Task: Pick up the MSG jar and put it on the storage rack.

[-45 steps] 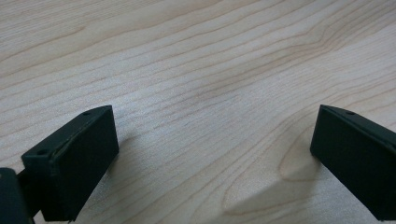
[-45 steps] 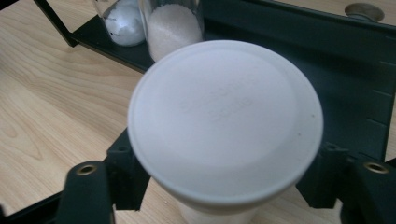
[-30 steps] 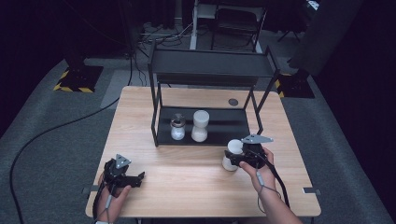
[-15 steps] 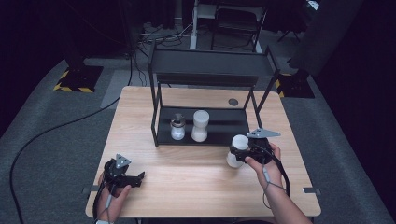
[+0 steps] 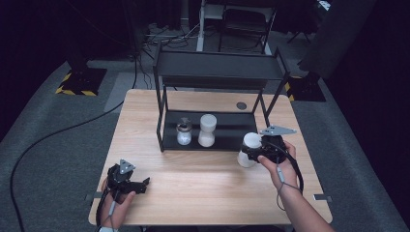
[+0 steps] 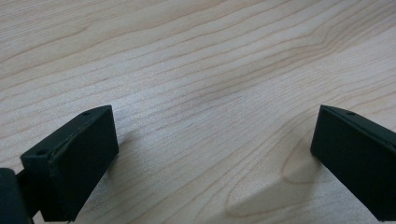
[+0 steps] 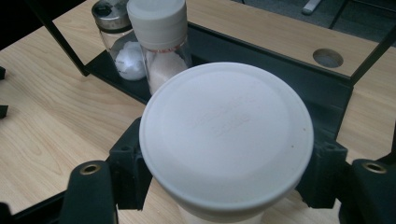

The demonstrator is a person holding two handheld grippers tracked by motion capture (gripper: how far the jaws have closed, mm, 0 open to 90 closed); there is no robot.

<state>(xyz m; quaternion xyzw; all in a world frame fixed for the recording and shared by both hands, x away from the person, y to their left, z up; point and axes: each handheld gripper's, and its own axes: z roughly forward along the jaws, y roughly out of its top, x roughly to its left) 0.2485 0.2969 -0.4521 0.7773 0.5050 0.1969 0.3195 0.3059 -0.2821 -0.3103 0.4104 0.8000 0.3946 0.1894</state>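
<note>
My right gripper (image 5: 252, 152) is shut on a white-lidded jar (image 5: 248, 149), which I hold above the table just in front of the black shelf rack (image 5: 220, 70). In the right gripper view the jar's round white lid (image 7: 226, 130) sits between the two black jaws. On the rack's lower shelf stand a small glass jar with a metal lid (image 5: 183, 131) and a taller white-capped jar (image 5: 207, 130). My left gripper (image 5: 140, 184) rests low at the table's front left, jaws wide open. Bare wood lies between its pads (image 6: 70, 163) in the left gripper view.
The wooden table (image 5: 203, 193) has a round cable hole (image 5: 241, 105) behind the rack. The rack's top shelf overhangs the lower one, and its right front post (image 5: 270, 104) stands close to the held jar. Cables trail on the grey floor at left.
My right gripper has lifted the white-lidded jar off the table and carried it a little to the right, closer to the rack's right end. The left gripper has stayed put.
</note>
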